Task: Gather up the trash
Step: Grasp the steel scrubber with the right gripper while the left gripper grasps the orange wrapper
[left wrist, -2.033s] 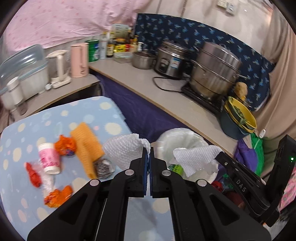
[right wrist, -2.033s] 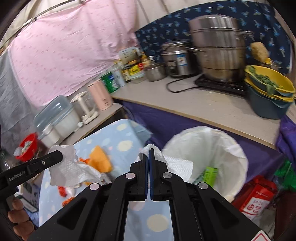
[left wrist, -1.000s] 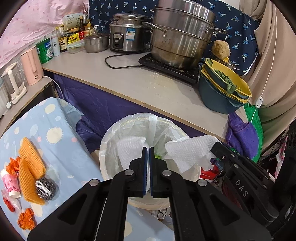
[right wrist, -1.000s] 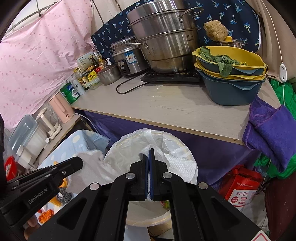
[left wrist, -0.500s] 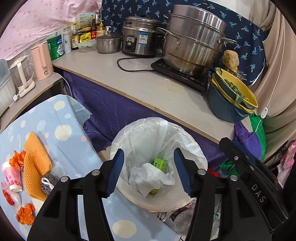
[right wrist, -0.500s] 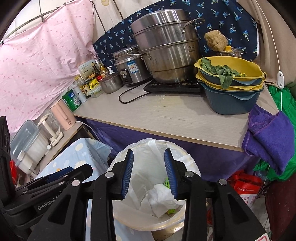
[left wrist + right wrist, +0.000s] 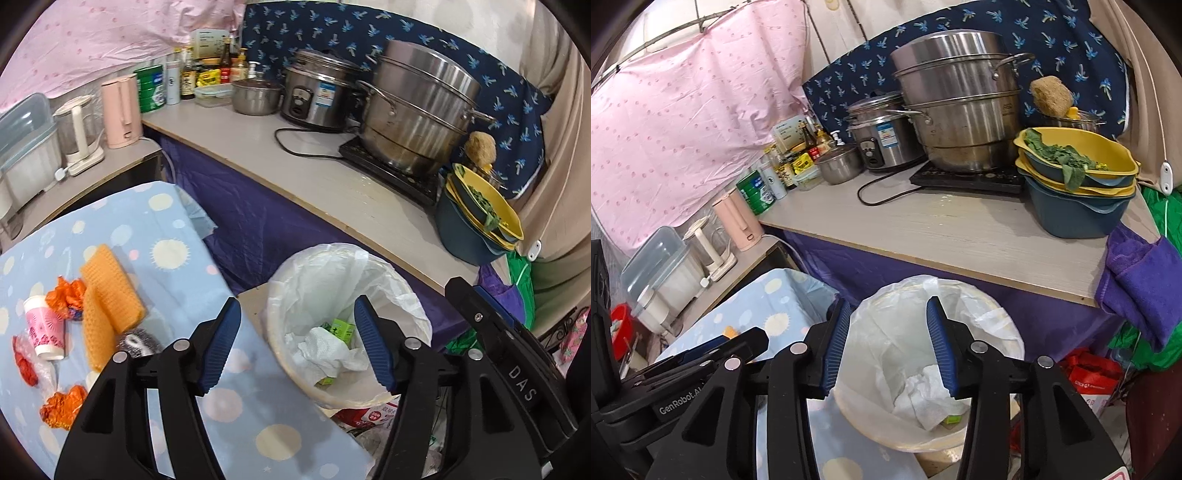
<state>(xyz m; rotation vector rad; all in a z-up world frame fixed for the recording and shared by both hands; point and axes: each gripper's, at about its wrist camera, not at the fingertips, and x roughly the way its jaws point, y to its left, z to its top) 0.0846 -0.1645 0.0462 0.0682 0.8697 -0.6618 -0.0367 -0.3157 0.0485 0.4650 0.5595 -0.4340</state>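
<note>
A white-lined trash bin (image 7: 332,254) stands on the floor beside the blue dotted table (image 7: 173,258). Crumpled paper towels (image 7: 328,352) and a green box (image 7: 341,328) lie inside it. My left gripper (image 7: 297,302) hovers over the bin's near rim, its jaws opening with nothing between them. My right gripper (image 7: 888,302) is above the same bin (image 7: 997,325), jaws also opening and empty, with the towels (image 7: 923,391) below. On the table lie orange wrappers (image 7: 66,293), a pink-and-white cup (image 7: 44,328), a red wrapper (image 7: 24,363), an orange mesh cloth (image 7: 107,295) and a steel scourer (image 7: 138,343).
Behind the bin runs a counter (image 7: 960,229) with a steel steamer pot (image 7: 960,103), a rice cooker (image 7: 879,136) and stacked bowls (image 7: 1075,192). A purple cloth (image 7: 1145,280) hangs off its right end. A red bag (image 7: 1089,376) lies on the floor.
Both grippers went from shut on paper towels to open, and the towels dropped into the bin. The left view has swung left, bringing more of the table into sight.
</note>
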